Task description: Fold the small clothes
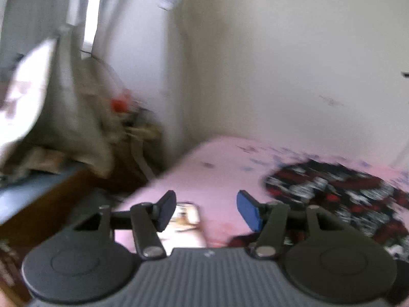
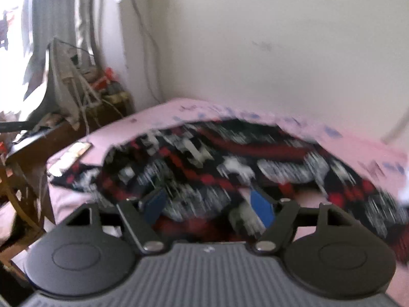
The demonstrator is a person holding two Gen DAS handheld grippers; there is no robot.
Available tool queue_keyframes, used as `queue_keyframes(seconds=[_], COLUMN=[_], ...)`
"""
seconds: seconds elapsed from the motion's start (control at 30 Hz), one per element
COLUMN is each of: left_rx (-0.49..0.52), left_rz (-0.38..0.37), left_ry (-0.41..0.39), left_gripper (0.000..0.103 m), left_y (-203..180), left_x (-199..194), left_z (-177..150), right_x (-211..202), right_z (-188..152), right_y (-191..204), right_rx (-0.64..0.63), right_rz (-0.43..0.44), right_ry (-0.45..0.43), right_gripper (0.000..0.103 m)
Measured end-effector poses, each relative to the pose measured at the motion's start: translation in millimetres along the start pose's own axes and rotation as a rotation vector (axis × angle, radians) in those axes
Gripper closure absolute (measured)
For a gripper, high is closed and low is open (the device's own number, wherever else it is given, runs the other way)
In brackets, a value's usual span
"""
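A black, red and white patterned garment [image 2: 230,158] lies crumpled and blurred across the pink bed sheet [image 2: 163,110]. My right gripper [image 2: 207,204] hangs just over its near edge, jaws open, with the cloth below them and not pinched. In the left wrist view the same garment [image 1: 332,192] lies to the right of my left gripper [image 1: 207,207], which is open over the bare pink sheet [image 1: 204,163] with nothing between its pads. A small cream printed item [image 1: 186,220] lies on the sheet under the left finger; I cannot tell what it is.
The bed sits in a corner against a pale wall [image 1: 281,64]. To its left stands a cluttered wooden table [image 2: 30,153] with bags, cables and a red thing [image 1: 118,105]. Grey curtains [image 2: 58,12] hang by a bright window. A flat white and brown item [image 2: 69,156] lies at the bed's left edge.
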State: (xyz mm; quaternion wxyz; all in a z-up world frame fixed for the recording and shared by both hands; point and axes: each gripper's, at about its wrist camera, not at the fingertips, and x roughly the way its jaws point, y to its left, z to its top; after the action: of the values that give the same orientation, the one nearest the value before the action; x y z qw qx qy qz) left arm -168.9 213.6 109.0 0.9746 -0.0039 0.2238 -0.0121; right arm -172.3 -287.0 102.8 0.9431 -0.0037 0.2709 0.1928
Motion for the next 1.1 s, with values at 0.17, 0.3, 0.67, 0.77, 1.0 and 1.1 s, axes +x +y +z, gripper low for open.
queue_keyframes(seconds=[0.17, 0.3, 0.67, 0.77, 1.0, 1.1], left_rx=[-0.037, -0.053, 0.040, 0.016, -0.143, -0.201], left_rz=[-0.041, -0.199, -0.282, -0.307, -0.164, -0.133], left_ry=[0.052, 0.114, 0.218, 0.216, 0.060, 0.085], left_gripper=[0.043, 0.043, 0.079, 0.085, 0.086, 0.079], left_y=[6.2, -26.6, -117.9, -118.5, -79.6, -70.6], left_x=[6.2, 50.5, 170.4, 187.8, 222.5, 235.5], left_z=[-17.2, -39.2, -57.2, -53.9, 12.4, 23.0], right_x=[70.5, 148.0, 341.4, 347.5, 345.1, 363.5], right_z=[51.5, 90.3, 119.7, 126.7, 186.2, 173.5], right_y=[30.1, 44.9, 29.5, 25.1, 9.6, 7.4], right_rx=[-0.027, 0.012, 0.152, 0.190, 0.309, 0.307], right_rz=[0.093, 0.126, -0.056, -0.047, -0.062, -0.117], right_ry=[0.030, 0.131, 0.452, 0.432, 0.197, 0.220], right_gripper=[0.035, 0.038, 0.072, 0.096, 0.097, 0.089])
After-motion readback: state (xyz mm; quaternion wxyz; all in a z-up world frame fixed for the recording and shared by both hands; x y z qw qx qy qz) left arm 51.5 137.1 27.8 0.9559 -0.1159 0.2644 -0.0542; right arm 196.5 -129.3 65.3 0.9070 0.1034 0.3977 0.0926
